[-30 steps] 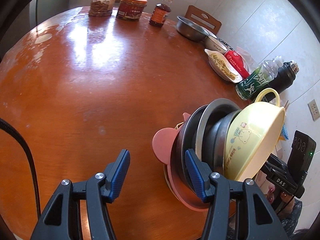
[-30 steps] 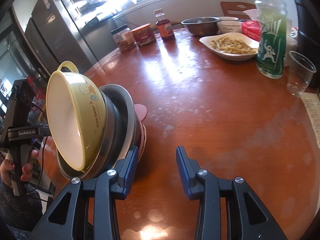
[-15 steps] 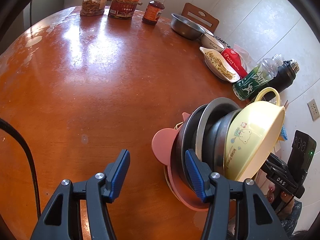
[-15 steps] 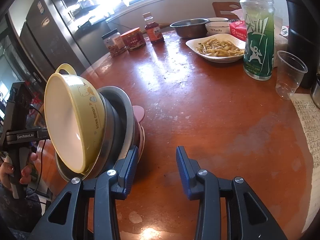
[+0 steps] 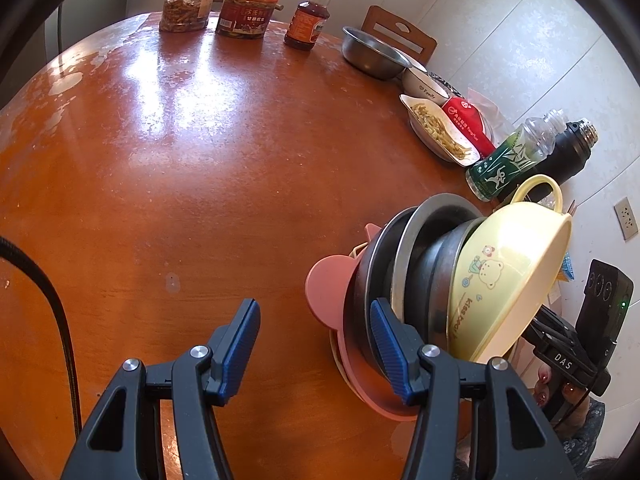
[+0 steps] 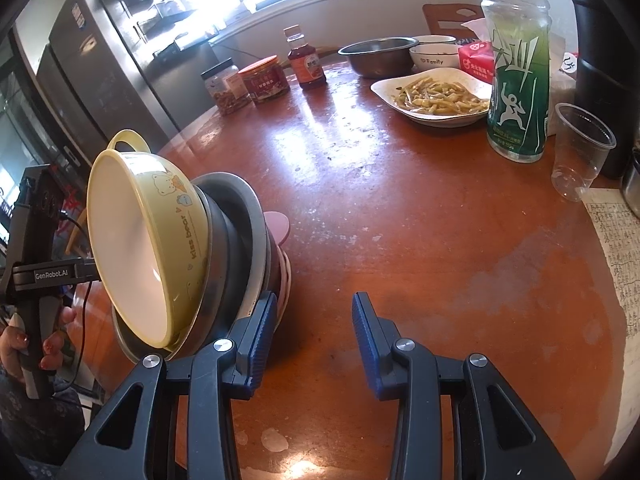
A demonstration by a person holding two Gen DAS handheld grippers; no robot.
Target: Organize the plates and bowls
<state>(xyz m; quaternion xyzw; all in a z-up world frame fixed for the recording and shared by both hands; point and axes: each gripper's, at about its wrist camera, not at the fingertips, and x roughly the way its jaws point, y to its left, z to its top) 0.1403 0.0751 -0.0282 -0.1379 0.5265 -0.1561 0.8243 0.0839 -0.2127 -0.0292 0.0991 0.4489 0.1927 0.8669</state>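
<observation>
Change slight over the last second: jars [image 5: 188, 4] at the top of the left view slid a little rightward in frame, while stack [image 5: 416, 280] kept the same tilt and the same spot beside the claws. Probably a sign of nesting finished and only setting down or squaring up left.

Stack at lower right of the left view and lower left of the right view, tipped on edge over the table [image 5: 200, 160]. Yellow plastic bowl [image 5: 508, 272] outermost, glossy, cartoon bear printed, loop handle on top. Dull grey steel bowls [image 5: 424, 240] nested behind. Matte pink plate [image 5: 328, 288] with round ears at the back.

Left claw [image 5: 316, 336] partly open, nothing between the ribbed blue pads, right finger against the stack's edge. Right claw [image 6: 316, 328] likewise part open and empty, left finger by the stack; true contact hard to tell.
</observation>
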